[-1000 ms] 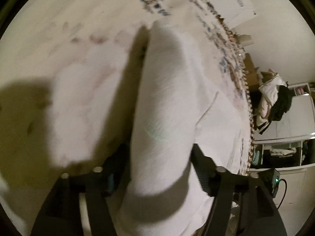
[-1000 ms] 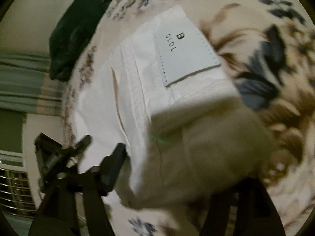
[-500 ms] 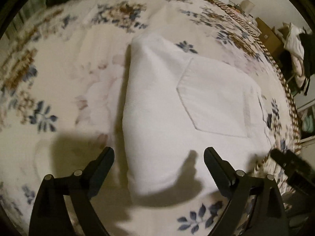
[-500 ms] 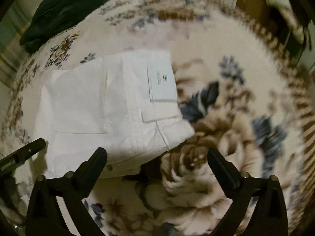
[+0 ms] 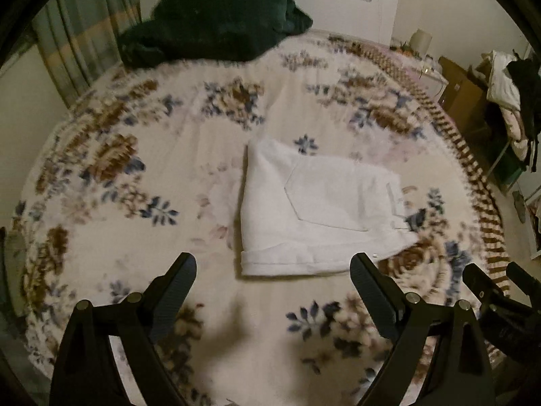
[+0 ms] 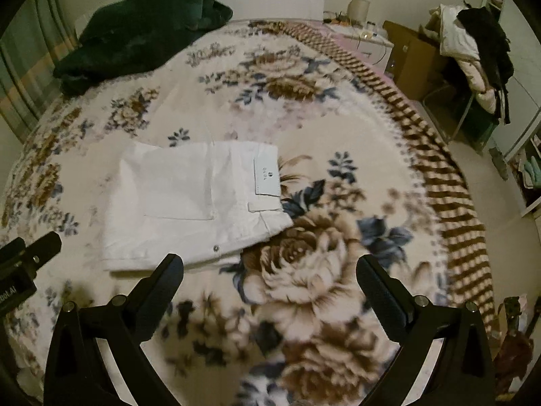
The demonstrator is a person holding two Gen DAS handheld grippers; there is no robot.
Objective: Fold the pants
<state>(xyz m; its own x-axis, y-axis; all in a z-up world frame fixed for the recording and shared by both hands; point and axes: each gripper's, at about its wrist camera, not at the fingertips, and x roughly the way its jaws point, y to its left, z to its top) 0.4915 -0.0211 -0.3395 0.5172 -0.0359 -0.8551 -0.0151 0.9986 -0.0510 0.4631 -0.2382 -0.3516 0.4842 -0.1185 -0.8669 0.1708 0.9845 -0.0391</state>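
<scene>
White pants (image 5: 314,209) lie folded into a compact rectangle on the flowered bedspread (image 5: 135,176), back pocket up. In the right wrist view the same pants (image 6: 189,199) show a white label patch (image 6: 267,176) at the waistband and a small metal button at the near edge. My left gripper (image 5: 274,280) hangs open above the bed, nearer to me than the pants, with nothing between its fingers. My right gripper (image 6: 270,280) is also open and empty, above the big rose pattern just right of the pants. Part of the other gripper shows at each view's edge.
A dark green blanket (image 5: 209,27) is heaped at the head of the bed. The bedspread's brown striped border (image 6: 449,182) marks the right edge. Beyond it stand a nightstand (image 6: 365,37), a cardboard box (image 6: 416,57) and a chair piled with clothes (image 6: 473,44).
Both grippers let go of the pants, opened wide and rose away from the bed. The pants stay folded where they were laid, now seen whole from higher up.
</scene>
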